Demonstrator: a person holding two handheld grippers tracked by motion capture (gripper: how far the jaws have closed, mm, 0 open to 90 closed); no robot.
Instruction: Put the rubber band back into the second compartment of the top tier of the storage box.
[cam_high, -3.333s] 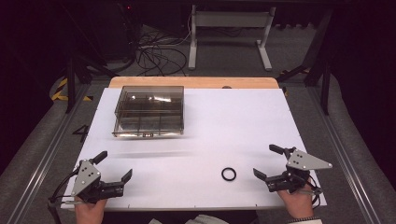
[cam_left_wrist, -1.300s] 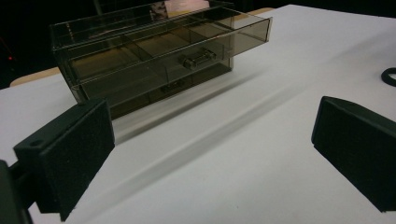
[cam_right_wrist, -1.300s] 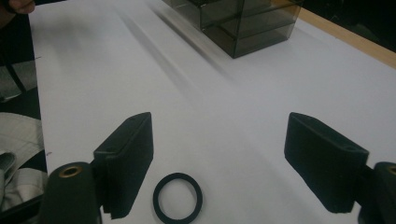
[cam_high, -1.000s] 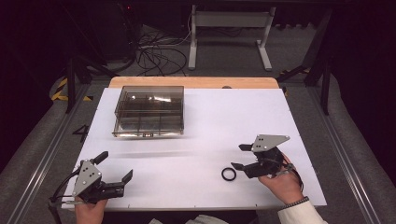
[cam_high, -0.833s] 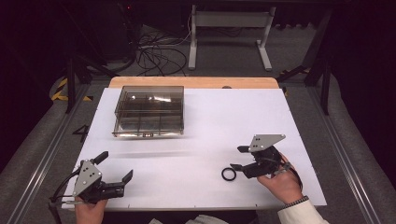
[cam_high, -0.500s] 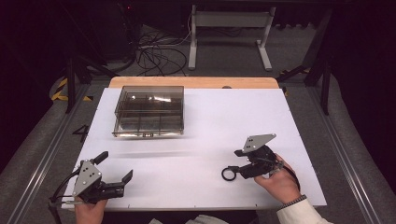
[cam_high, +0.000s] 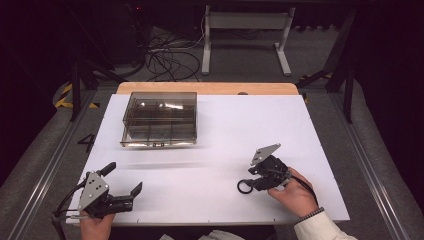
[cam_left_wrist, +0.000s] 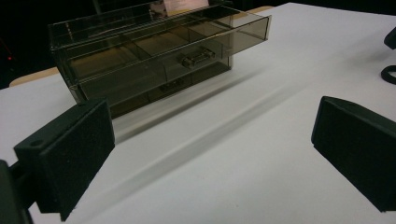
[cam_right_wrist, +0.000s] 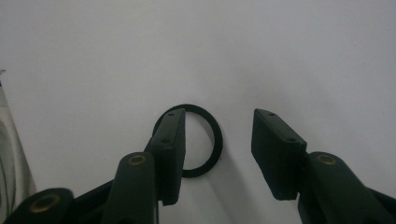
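Moved my right gripper in from the table's right edge and down onto the thin black rubber ring; left gripper hasn't budged. Right jaws have just been closing, now about half open, not yet clamped. In the right gripper view one jaw stands over the ring's left part, inside the loop, and the other stands clear to its right, so the ring's right arc lies in the gap between them. No pad presses on it that I can see. Ring lies flat on the white table top, near the front edge, well to the right of and in front of the smoked clear plastic drawer box.

My left gripper sits at the front left corner, in front of the box, jaws wide apart, nothing between them. Left gripper view looks across bare table at the box, whose top drawer is pulled out a bit; ring shows at the far right edge there.

Box stands at the table's back left, well apart from both grippers.
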